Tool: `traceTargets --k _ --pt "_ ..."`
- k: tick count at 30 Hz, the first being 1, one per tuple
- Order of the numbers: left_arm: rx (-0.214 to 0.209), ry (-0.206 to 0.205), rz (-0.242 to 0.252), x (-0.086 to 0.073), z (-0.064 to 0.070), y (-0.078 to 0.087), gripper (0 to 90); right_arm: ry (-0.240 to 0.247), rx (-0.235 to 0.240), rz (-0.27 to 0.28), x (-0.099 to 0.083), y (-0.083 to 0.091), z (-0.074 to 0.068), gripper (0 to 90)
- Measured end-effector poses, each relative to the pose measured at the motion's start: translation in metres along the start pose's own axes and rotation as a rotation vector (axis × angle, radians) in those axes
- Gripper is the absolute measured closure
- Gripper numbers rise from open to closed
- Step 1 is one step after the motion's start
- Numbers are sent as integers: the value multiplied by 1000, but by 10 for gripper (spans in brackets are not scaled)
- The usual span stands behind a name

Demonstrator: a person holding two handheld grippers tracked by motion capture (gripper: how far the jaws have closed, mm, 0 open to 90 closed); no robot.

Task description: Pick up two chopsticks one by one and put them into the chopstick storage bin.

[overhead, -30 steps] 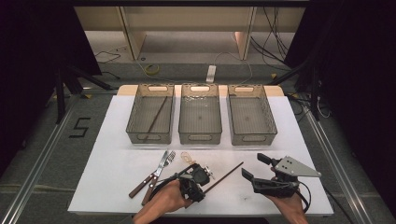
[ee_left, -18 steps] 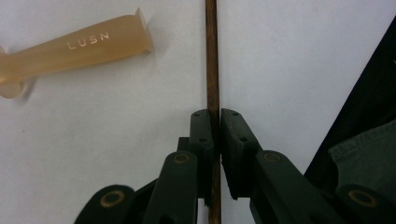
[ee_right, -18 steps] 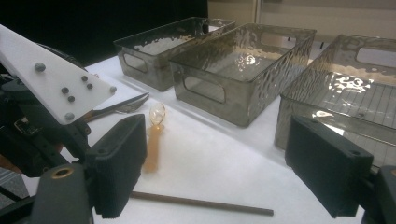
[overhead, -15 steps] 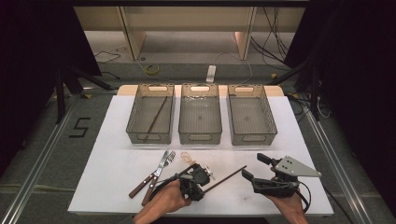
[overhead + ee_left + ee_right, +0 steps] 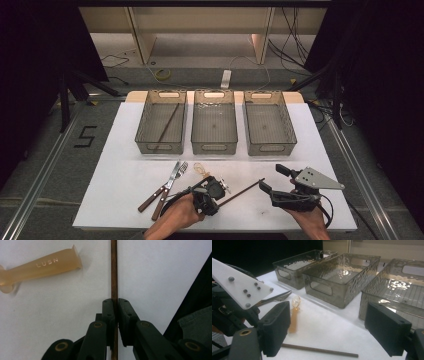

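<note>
My left gripper point(image 5: 216, 199) is near the table's front edge, shut on a thin brown stick point(image 5: 242, 190) that runs up and right from it. In the left gripper view, the jaws of the left gripper point(image 5: 116, 305) pinch the stick point(image 5: 114, 270) and hold it straight ahead. A translucent amber spoon point(image 5: 40, 265) marked LUSN lies to the left of them. To the right, my right gripper point(image 5: 270, 177) is open beside the stick's far end. The right gripper point(image 5: 332, 326) has nothing between its pads; the stick point(image 5: 319, 350) and the spoon point(image 5: 294, 312) lie on the table below it.
Three clear bins stand in a row at the back: left bin point(image 5: 145, 142) with a brown stick point(image 5: 167, 125) inside, middle bin point(image 5: 215, 147), right bin point(image 5: 267, 147). A fork and a knife point(image 5: 167, 187) with wooden handles lie left of my left hand.
The stick's far end has shifted slightly toward the near edge. Both hands stay roughly where they were.
</note>
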State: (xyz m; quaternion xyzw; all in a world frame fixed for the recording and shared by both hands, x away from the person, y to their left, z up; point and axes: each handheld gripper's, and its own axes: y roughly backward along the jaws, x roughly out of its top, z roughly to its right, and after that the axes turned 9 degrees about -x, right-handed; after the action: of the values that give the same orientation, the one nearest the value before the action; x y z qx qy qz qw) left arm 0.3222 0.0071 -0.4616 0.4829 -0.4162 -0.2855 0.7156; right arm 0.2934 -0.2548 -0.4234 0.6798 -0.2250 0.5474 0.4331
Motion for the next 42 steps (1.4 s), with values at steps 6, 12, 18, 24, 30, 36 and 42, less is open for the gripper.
traceTargets --k 6,12,18,24,30,36,42 --pt "-12 -3 1 0 -2 1 839 1 1 2 0 0 0 216" --pt "-36 -4 16 0 -3 3 840 0 1 2 0 1 0 216" --pt "-45 -23 22 0 -4 13 841 0 0 5 0 1 0 216" --pt "-64 9 81 -1 -14 30 841 2 1 11 1 2 0 216" --pt "-49 33 154 -5 -27 53 841 2 0 10 1 2 0 216" --pt "-27 74 228 -12 -44 79 841 1 -1 11 1 2 1 216" --pt "9 121 311 -20 -60 106 841 2 -1 10 1 1 1 216"
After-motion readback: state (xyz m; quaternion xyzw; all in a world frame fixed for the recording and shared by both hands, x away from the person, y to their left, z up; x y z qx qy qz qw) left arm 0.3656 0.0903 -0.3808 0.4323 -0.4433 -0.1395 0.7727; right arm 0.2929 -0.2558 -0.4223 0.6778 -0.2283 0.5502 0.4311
